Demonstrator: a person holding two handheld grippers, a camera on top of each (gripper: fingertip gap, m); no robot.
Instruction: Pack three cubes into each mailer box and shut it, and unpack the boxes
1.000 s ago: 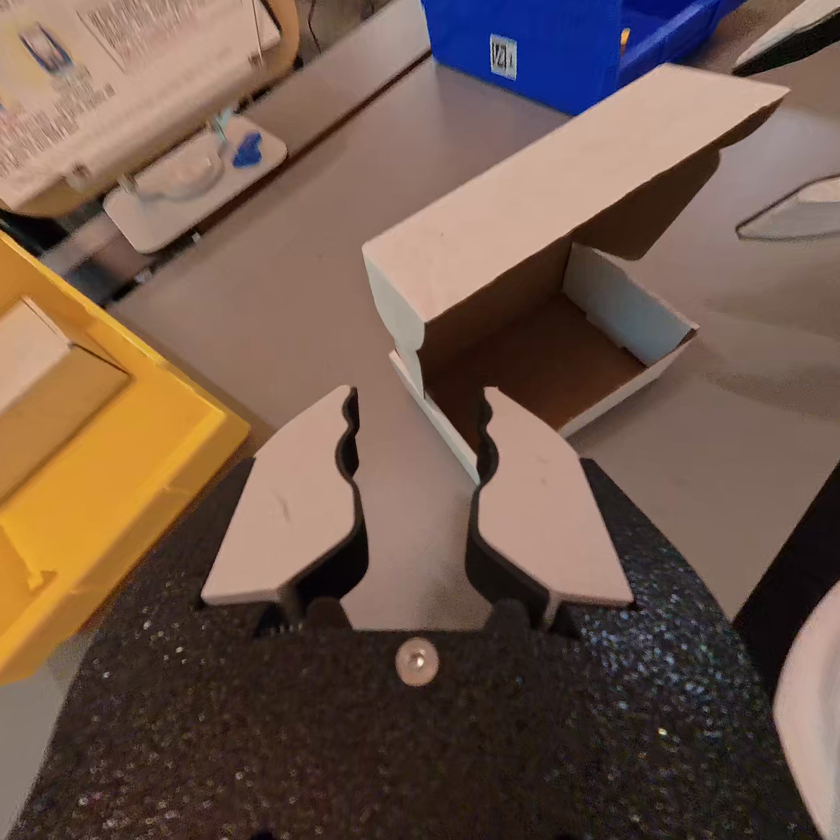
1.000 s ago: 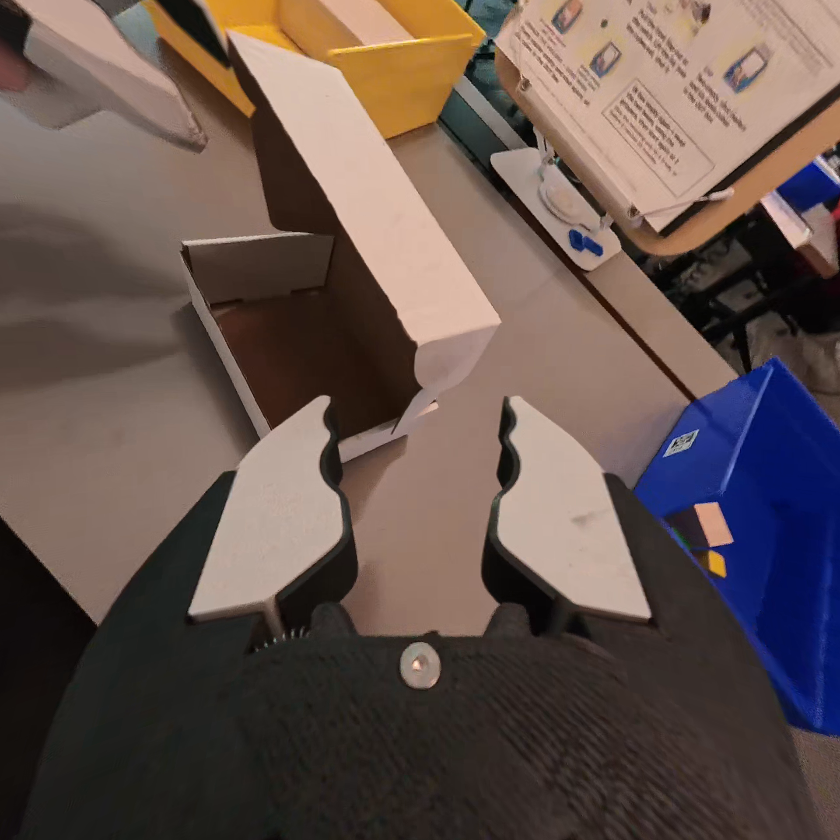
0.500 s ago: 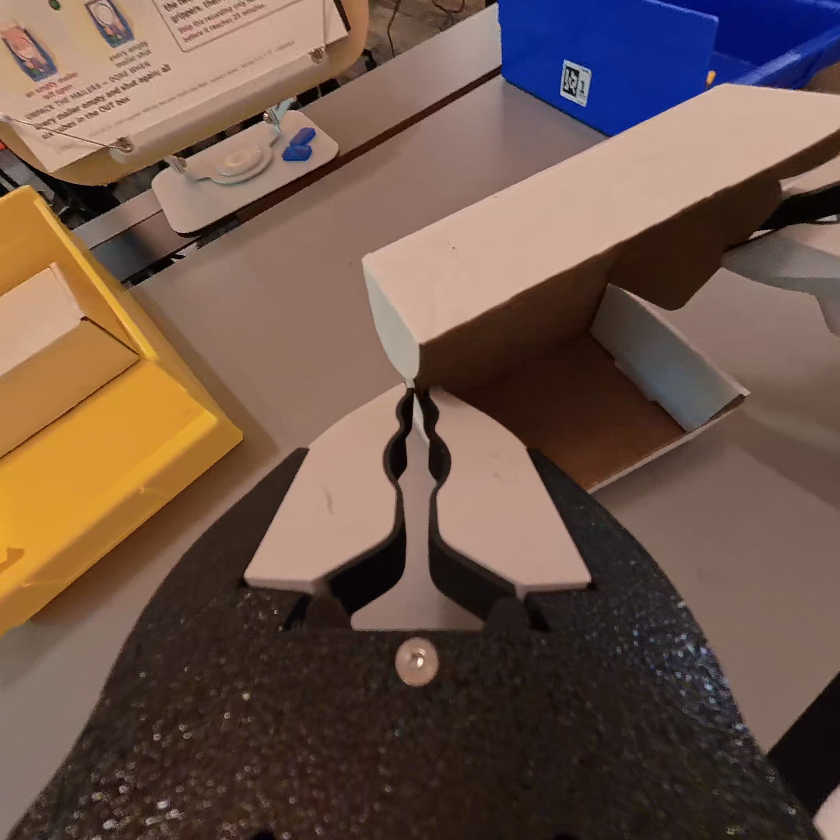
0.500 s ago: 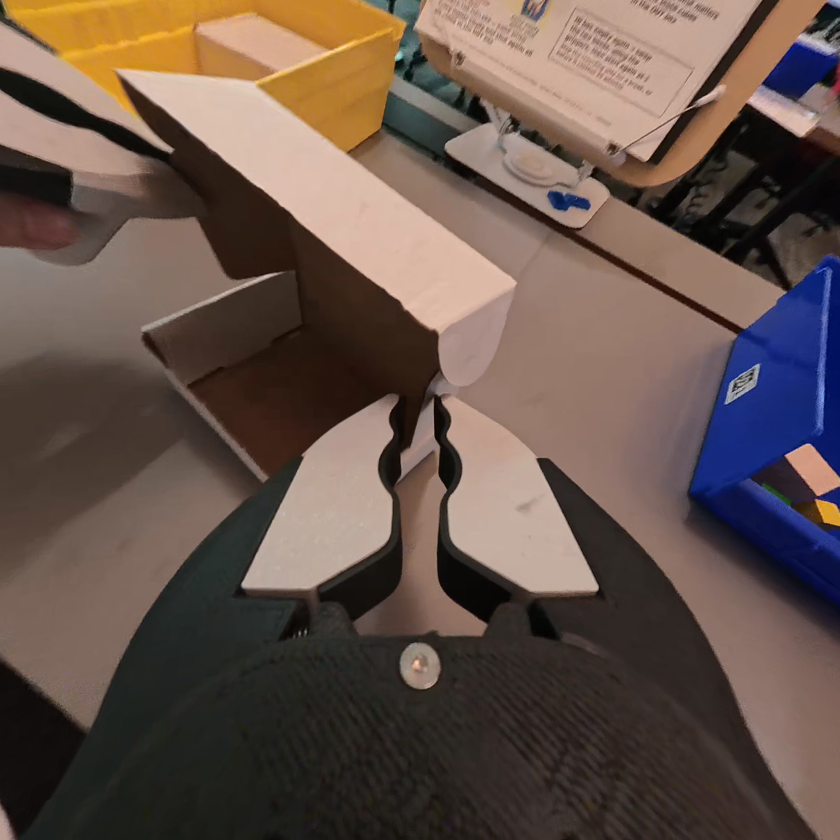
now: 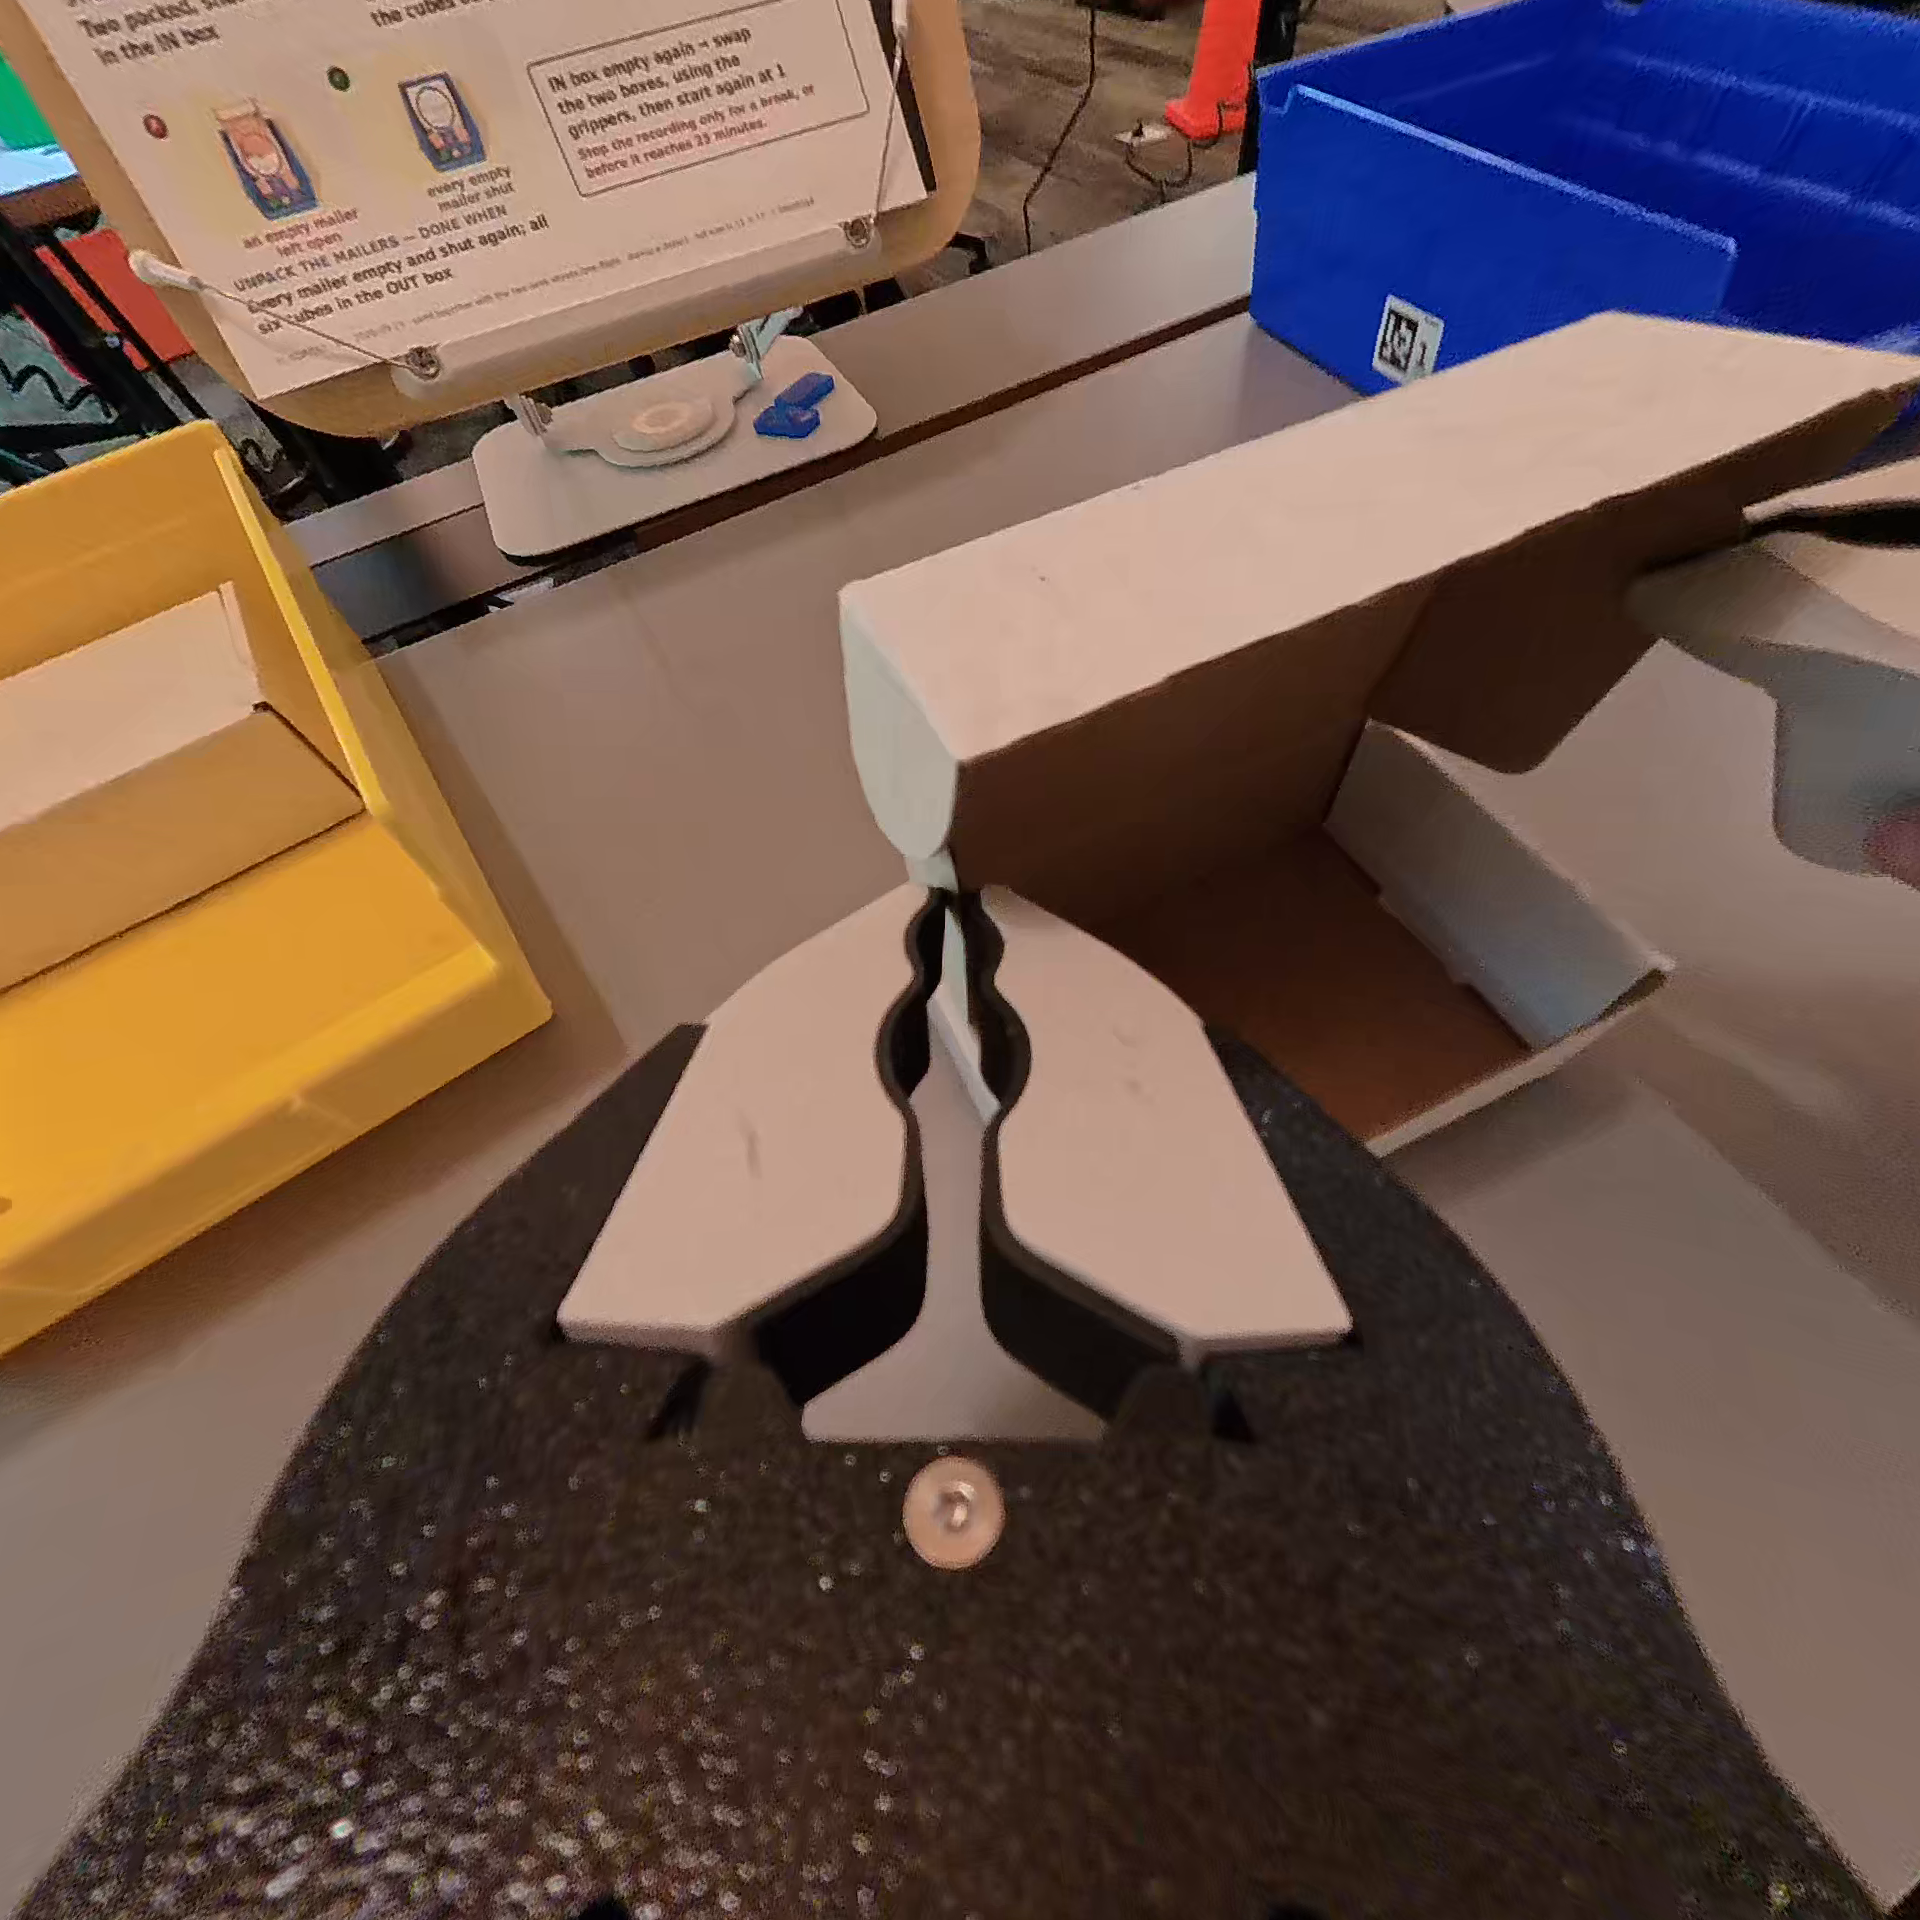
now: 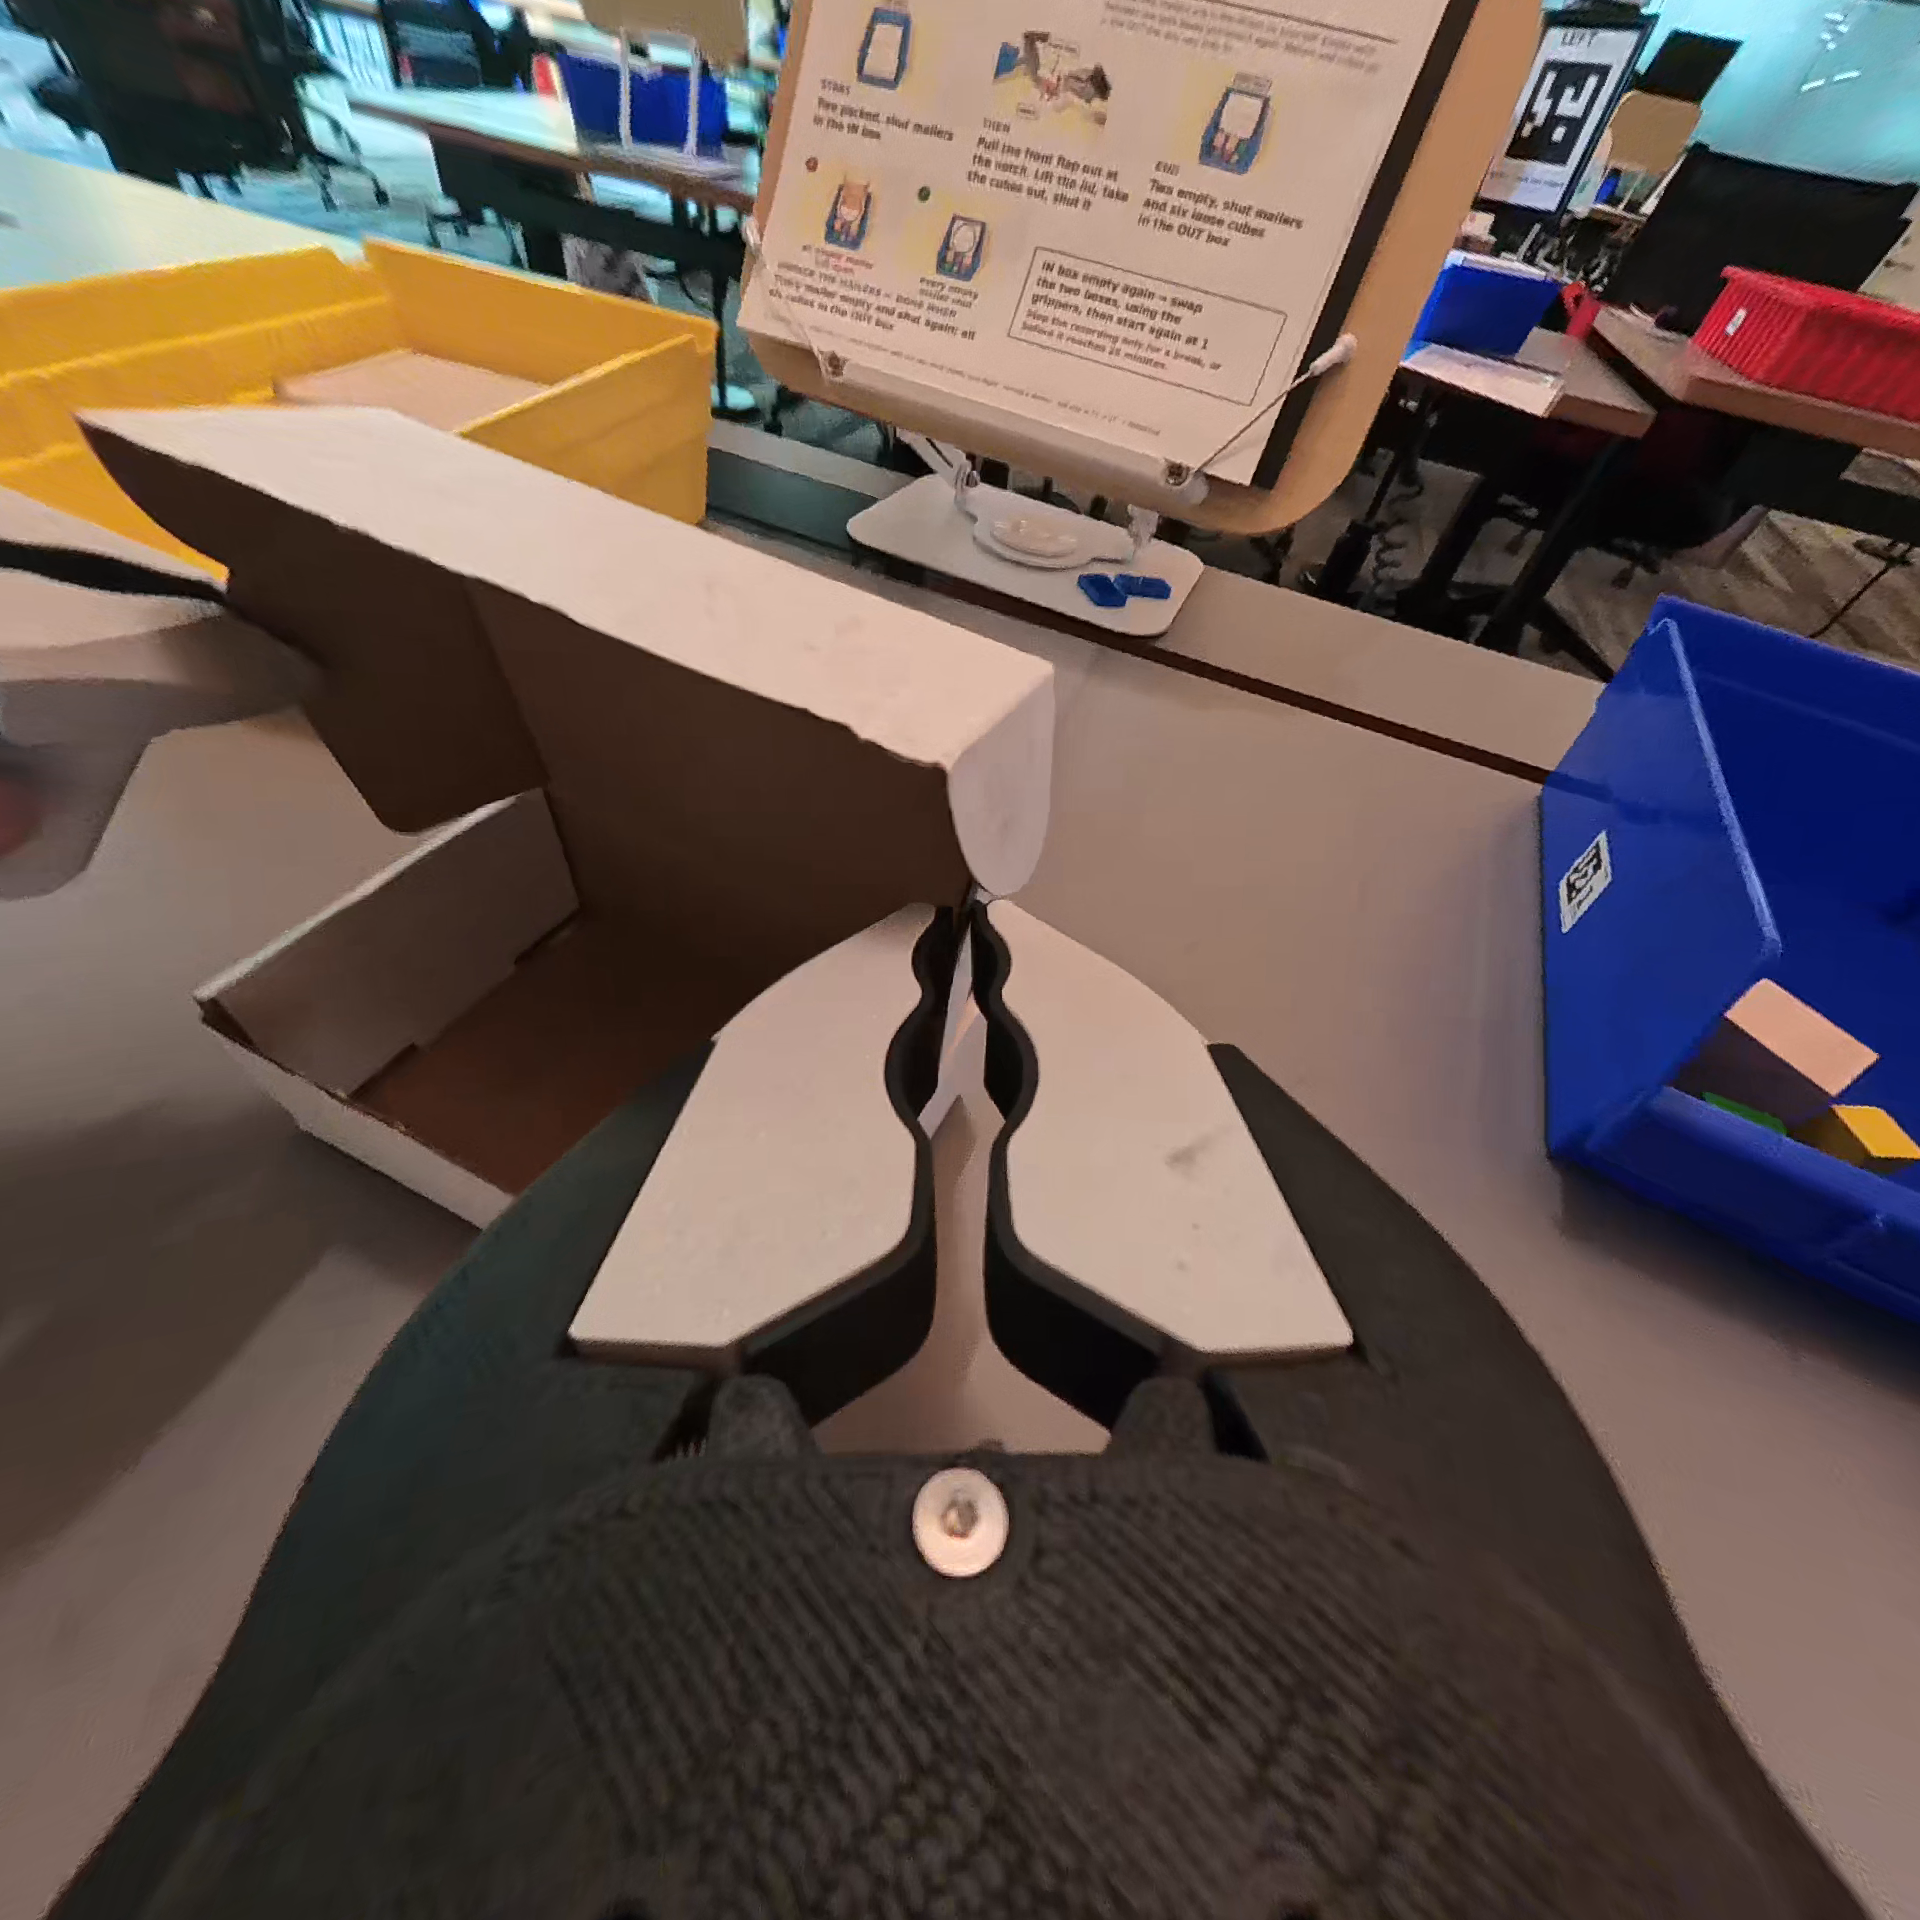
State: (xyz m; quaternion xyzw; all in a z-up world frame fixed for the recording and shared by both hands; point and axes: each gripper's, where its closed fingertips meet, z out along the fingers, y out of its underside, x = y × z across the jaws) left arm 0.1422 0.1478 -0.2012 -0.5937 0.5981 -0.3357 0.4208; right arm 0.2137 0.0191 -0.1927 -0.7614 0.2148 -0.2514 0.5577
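Mailer box [image 5: 1299,644] sits open on the grey table [image 5: 665,727], between the yellow bin [image 5: 208,997] and the blue bin [image 6: 1704,831]. It looks empty inside, and its lid leans half way over. The left gripper [image 5: 951,914] is nearly closed, pinching the thin side flap [image 5: 954,997] at one end. The right gripper [image 6: 961,920] pinches the flap at the other end the same way. To do this step well, I think both flaps should be held gently and tucked in together, so the lid comes down flat. Coloured cubes [image 6: 1808,1081] lie in the blue bin.
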